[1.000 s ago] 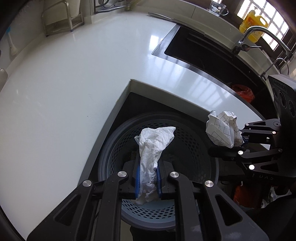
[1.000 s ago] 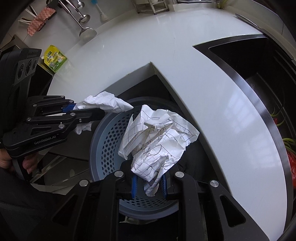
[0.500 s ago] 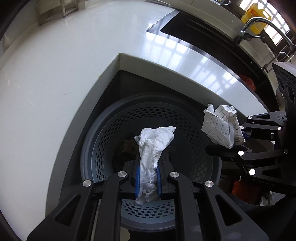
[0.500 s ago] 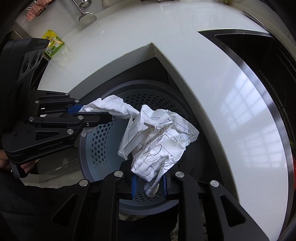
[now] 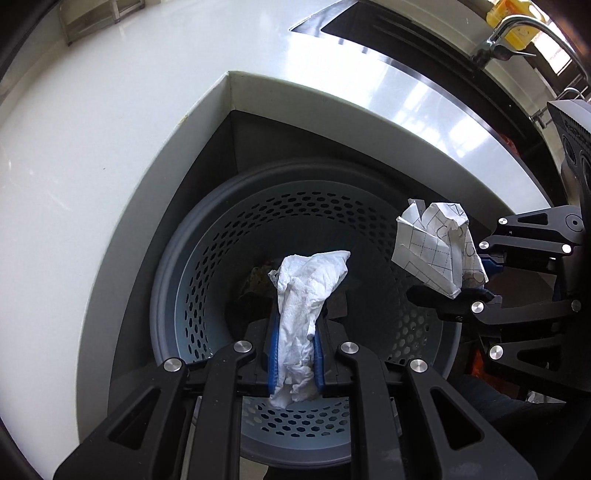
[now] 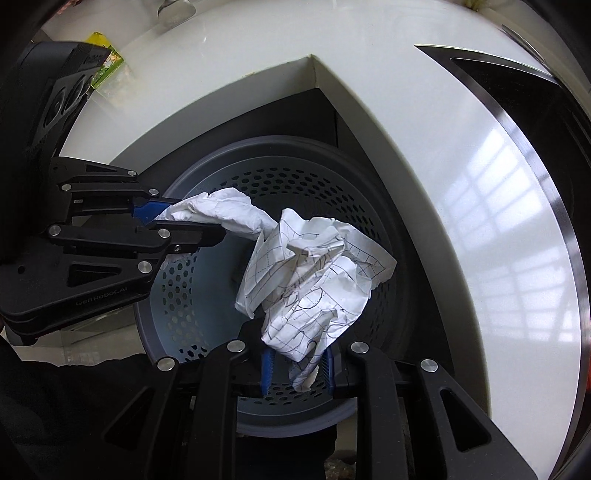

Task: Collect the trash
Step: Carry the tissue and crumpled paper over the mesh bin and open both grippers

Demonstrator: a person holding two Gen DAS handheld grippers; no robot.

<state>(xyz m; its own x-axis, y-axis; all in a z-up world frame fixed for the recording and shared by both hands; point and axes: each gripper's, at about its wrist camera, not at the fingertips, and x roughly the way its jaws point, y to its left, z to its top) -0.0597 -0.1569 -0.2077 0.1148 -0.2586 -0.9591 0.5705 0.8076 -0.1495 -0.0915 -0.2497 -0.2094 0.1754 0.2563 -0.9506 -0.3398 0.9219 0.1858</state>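
Note:
My left gripper (image 5: 295,328) is shut on a crumpled white tissue (image 5: 306,291), which hangs over the mouth of a grey perforated trash basket (image 5: 207,280). My right gripper (image 6: 297,363) is shut on a crumpled sheet of paper with a printed grid (image 6: 314,280), held over the same basket (image 6: 177,295). In the left wrist view the right gripper (image 5: 476,280) comes in from the right with the grid paper (image 5: 436,247) above the basket's rim. In the right wrist view the left gripper (image 6: 188,221) enters from the left with the tissue (image 6: 229,212). Some dark trash (image 5: 258,280) lies at the basket's bottom.
The basket stands on the floor in the inner corner of a white L-shaped counter (image 5: 92,147). A dark sink (image 5: 406,33) with a tap (image 5: 513,33) and a yellow bottle (image 5: 517,14) lies behind. A green packet (image 6: 110,62) lies on the counter at the left.
Both grippers have sunk toward the basket, which now looks larger and fills more of each view. Each still holds its paper as before.

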